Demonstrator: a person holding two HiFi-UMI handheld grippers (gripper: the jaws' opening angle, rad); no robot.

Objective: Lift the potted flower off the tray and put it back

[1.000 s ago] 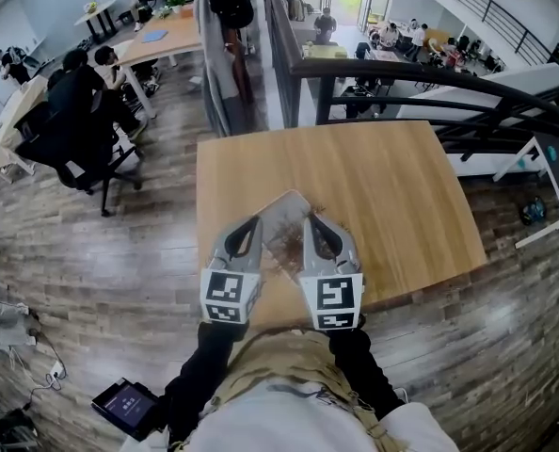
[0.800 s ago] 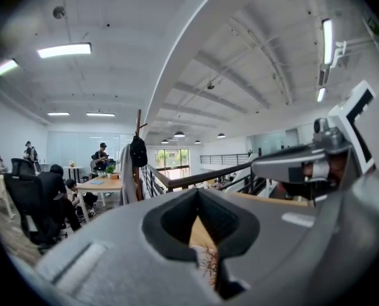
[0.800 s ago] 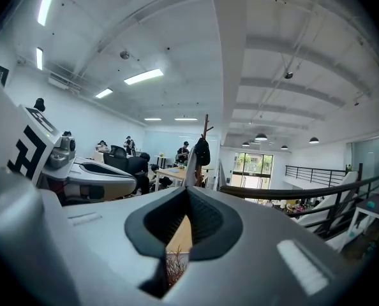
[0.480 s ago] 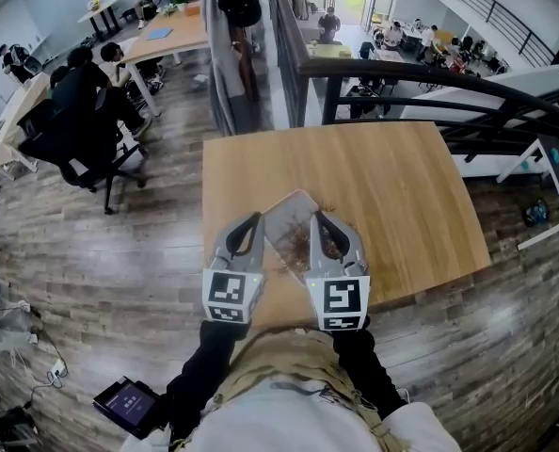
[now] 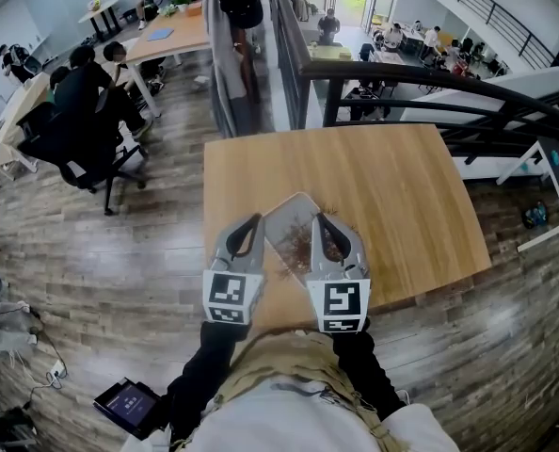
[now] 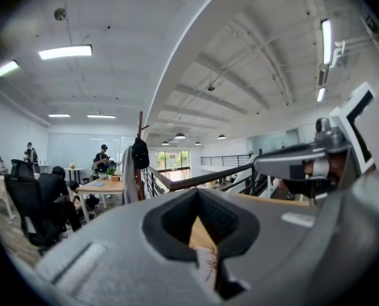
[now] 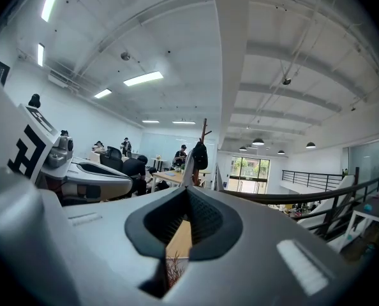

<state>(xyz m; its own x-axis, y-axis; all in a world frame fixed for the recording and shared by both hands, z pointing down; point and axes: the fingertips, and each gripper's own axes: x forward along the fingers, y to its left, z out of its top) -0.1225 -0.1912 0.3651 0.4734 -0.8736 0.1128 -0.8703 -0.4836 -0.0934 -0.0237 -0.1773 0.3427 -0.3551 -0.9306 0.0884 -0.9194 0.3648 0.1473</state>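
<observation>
A pale tray (image 5: 287,217) lies on the near part of the wooden table (image 5: 383,182). The potted flower (image 5: 305,246), a clump of brown dried twigs, sits on it between my two grippers; its pot is hidden. My left gripper (image 5: 252,222) hovers at the tray's left edge and my right gripper (image 5: 318,220) at the flower's right side. Both point forward, about level. In the left gripper view the jaws of my left gripper (image 6: 198,191) meet with nothing held, and twigs (image 6: 210,266) show below through the cutout. My right gripper (image 7: 188,190) looks the same, shut and empty.
A black railing (image 5: 430,78) runs behind the table's far edge. People sit at desks (image 5: 167,36) at the upper left, beside a black office chair (image 5: 68,153). A coat stand (image 5: 232,8) stands beyond the table. A dark tablet (image 5: 129,408) lies on the floor at lower left.
</observation>
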